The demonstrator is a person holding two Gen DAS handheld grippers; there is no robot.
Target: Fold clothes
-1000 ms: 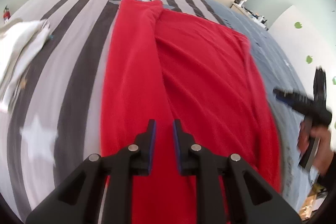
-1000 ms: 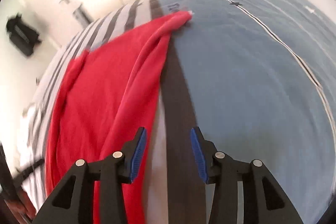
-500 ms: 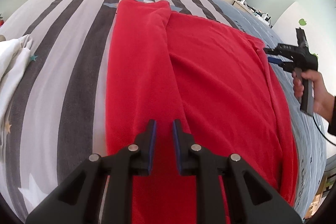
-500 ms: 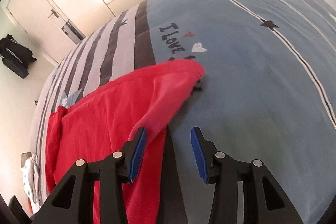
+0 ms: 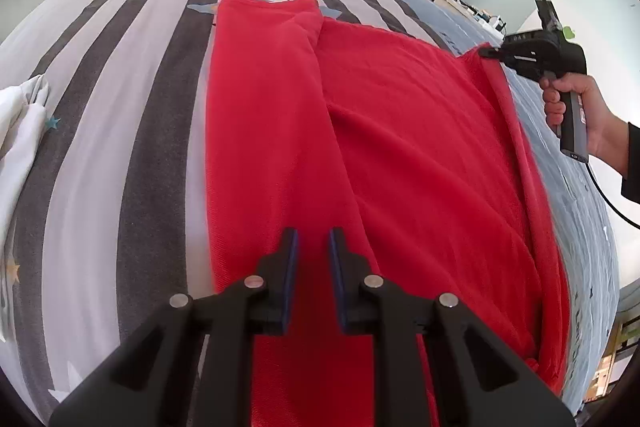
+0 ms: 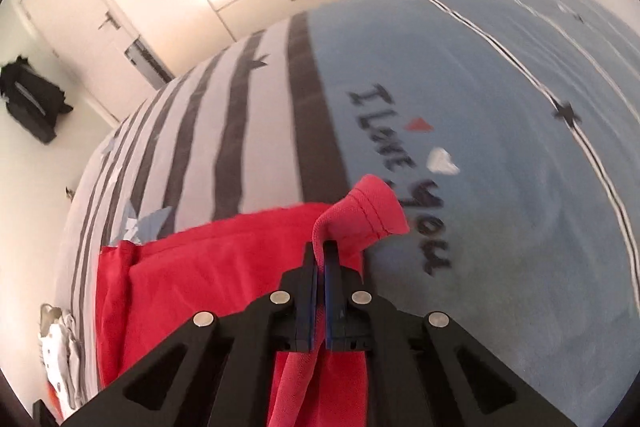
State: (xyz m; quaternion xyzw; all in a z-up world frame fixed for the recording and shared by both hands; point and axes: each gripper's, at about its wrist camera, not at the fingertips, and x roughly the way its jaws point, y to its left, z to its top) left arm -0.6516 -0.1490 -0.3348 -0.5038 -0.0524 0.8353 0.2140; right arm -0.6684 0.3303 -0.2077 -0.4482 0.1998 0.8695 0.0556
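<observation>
White cupboard doors back a bed (image 5: 120, 147) under a cover of grey and dark stripes with small stars, turning plain blue with printed lettering toward the right. A red garment (image 5: 400, 147), soft and fleecy-looking, lies spread across the middle of the bed, its left part already lapped over as a long flat panel with a rounded fold line. A white cloth (image 5: 20, 115) sits bunched at the bed's left edge, well apart.

The right tongs (image 6: 320, 259) have just closed, and a stitched hem of the garment's far right corner is pinched between the pads, the fabric peaking above them in a small loose hump. The left tongs (image 5: 310, 247) hover over the near end of the garment with the jaws nearly together and nothing visibly between them.

The risks, as I judge them: the right grip holds only a narrow bite near the hem, so a quick pull could let the fleece slip out. Lifting one corner alone may drag the whole garment sideways across the smooth cover and undo the left fold, since the near end is not pinned. The thick fabric may also bunch instead of creasing cleanly.
</observation>
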